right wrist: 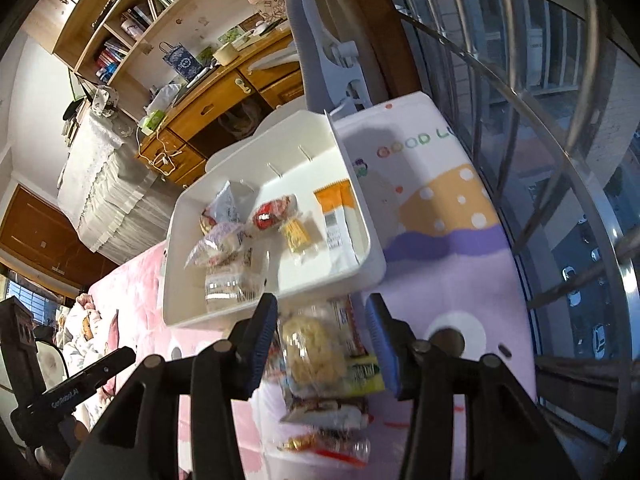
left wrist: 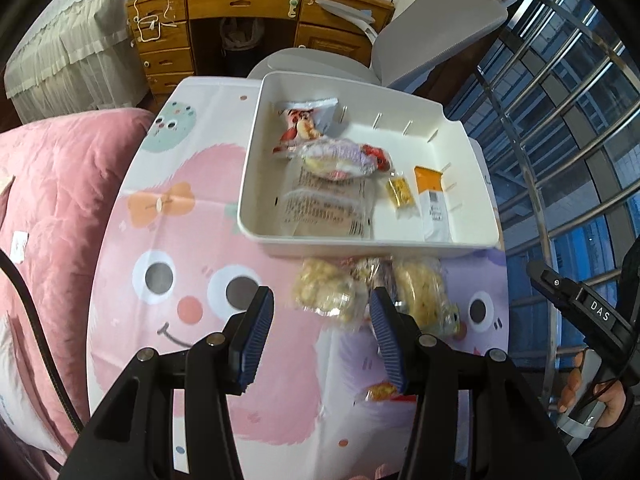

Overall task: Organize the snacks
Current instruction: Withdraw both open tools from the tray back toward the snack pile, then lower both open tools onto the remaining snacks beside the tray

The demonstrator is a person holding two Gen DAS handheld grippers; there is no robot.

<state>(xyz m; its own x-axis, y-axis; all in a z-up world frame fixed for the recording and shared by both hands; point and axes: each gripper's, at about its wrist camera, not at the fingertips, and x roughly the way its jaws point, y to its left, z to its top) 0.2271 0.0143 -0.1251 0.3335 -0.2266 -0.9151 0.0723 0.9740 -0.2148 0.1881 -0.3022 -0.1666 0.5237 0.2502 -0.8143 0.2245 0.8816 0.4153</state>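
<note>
A white bin [left wrist: 476, 152] [right wrist: 372, 240] stands on a cartoon-print table [left wrist: 168, 240] and holds several wrapped snacks, among them an orange and white packet [left wrist: 432, 200] [right wrist: 338, 216] and a small yellow one [left wrist: 400, 192] [right wrist: 296, 236]. Clear bags of yellow puffed snacks [left wrist: 324, 292] [right wrist: 316, 352] lie on the table in front of the bin. A small orange candy [left wrist: 380, 392] [right wrist: 304, 444] lies nearer. My left gripper [left wrist: 322, 308] is open and empty, above the bags. My right gripper [right wrist: 322, 320] is open, its fingers on either side of a puffed-snack bag.
A pink quilt [left wrist: 52, 208] lies left of the table. A grey chair [left wrist: 432, 32] and a wooden desk [left wrist: 240, 12] stand behind it. A barred window [left wrist: 580, 120] is on the right. The right gripper's body [left wrist: 592, 312] shows at the left view's right edge.
</note>
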